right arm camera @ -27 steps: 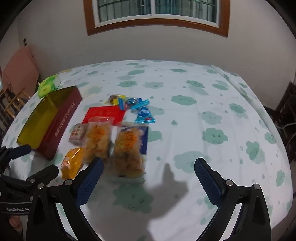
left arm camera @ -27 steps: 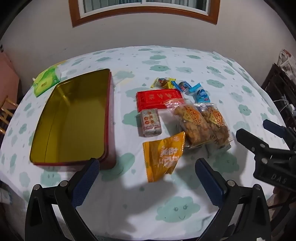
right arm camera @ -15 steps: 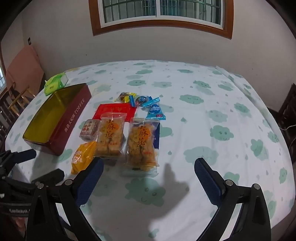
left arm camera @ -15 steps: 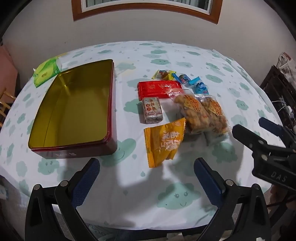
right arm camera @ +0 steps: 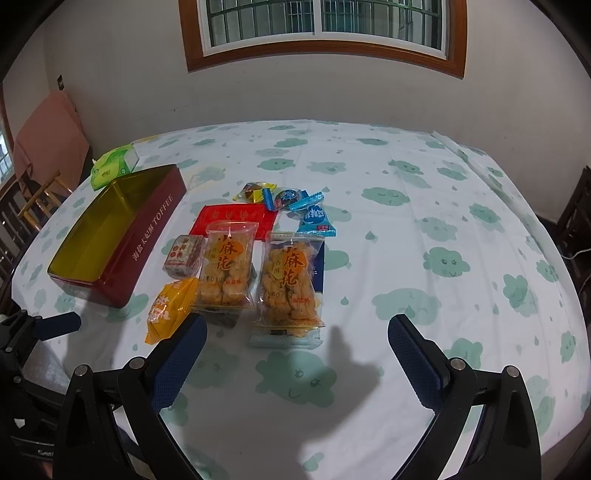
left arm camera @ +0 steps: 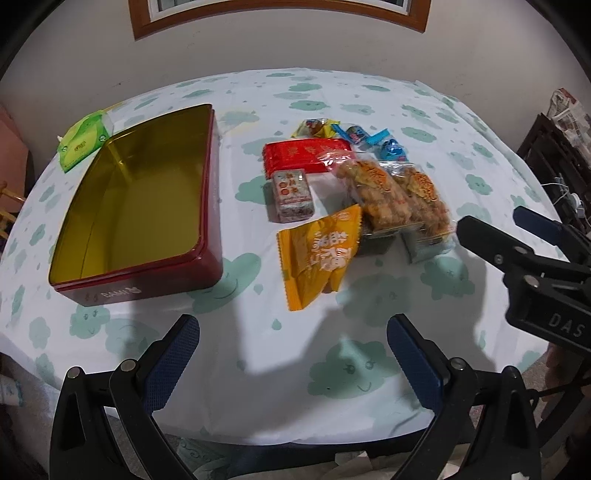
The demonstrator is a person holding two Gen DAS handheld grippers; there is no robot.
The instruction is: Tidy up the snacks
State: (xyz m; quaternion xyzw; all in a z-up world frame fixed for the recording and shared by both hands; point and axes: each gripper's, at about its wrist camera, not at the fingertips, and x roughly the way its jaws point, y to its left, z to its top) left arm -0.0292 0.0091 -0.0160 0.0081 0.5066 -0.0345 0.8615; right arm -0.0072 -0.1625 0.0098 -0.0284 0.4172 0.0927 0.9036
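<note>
An empty red tin with a gold inside lies on the left of the table. Right of it lies a cluster of snacks: an orange packet, a small grey-red block, a flat red pack, two clear bags of fried twists and small blue and yellow sweets. My left gripper hangs open over the table's near edge. My right gripper is open too, just short of the twist bags. Neither holds anything.
A green tissue pack lies behind the tin. The cloud-print cloth stretches bare to the right. A wall with a window stands behind; dark furniture flanks the right, a wooden chair the left.
Both grippers have drawn back and risen from the table, so the tin and snacks look smaller and farther off. Nothing on the table has moved.
</note>
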